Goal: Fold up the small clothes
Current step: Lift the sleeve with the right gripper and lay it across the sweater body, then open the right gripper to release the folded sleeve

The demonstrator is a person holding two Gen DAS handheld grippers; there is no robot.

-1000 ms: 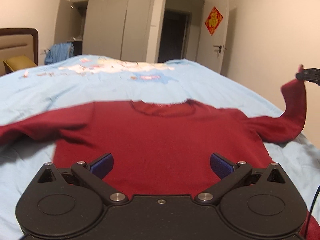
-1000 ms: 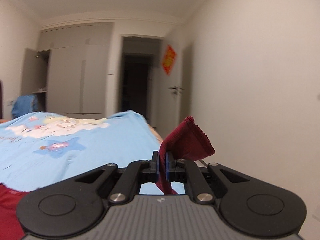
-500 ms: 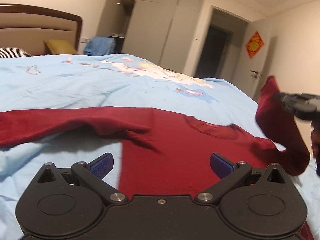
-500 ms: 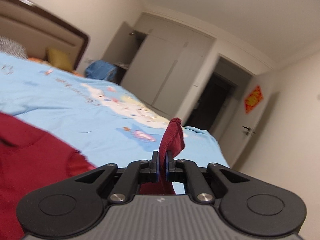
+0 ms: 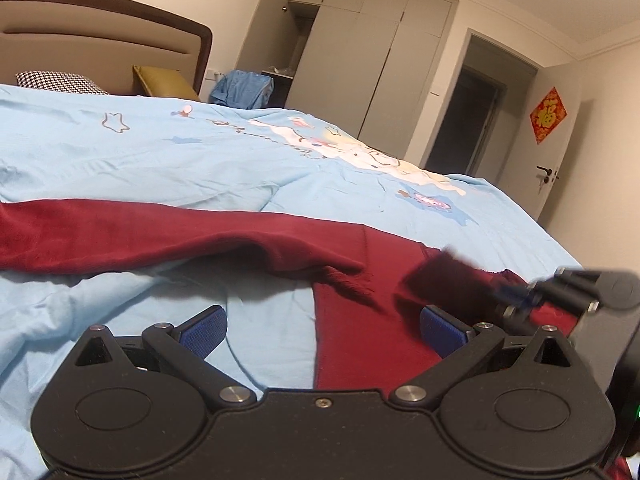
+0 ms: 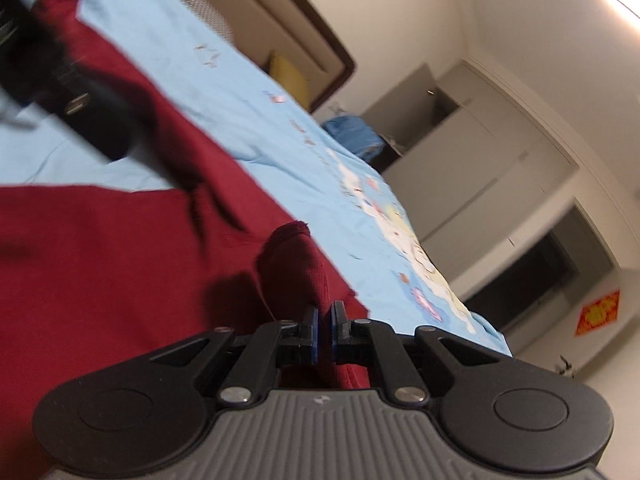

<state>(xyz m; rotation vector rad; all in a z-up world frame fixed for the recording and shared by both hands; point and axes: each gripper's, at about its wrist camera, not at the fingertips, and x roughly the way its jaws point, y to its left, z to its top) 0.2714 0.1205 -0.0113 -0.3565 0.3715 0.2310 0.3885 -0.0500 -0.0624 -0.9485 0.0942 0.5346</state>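
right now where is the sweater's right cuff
In the right wrist view, the cuff is pinched in the right gripper, over the red sweater body.

Blue-padded black right gripper clamped on dark red knit sleeve cuff, above dark red knit sweater spread over light blue printed bedspread; blurred black left gripper at ten o'clock.

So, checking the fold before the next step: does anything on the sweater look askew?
Yes: the sweater left sleeve is bunched at the armpit. The right gripper holds the other cuff over the body.
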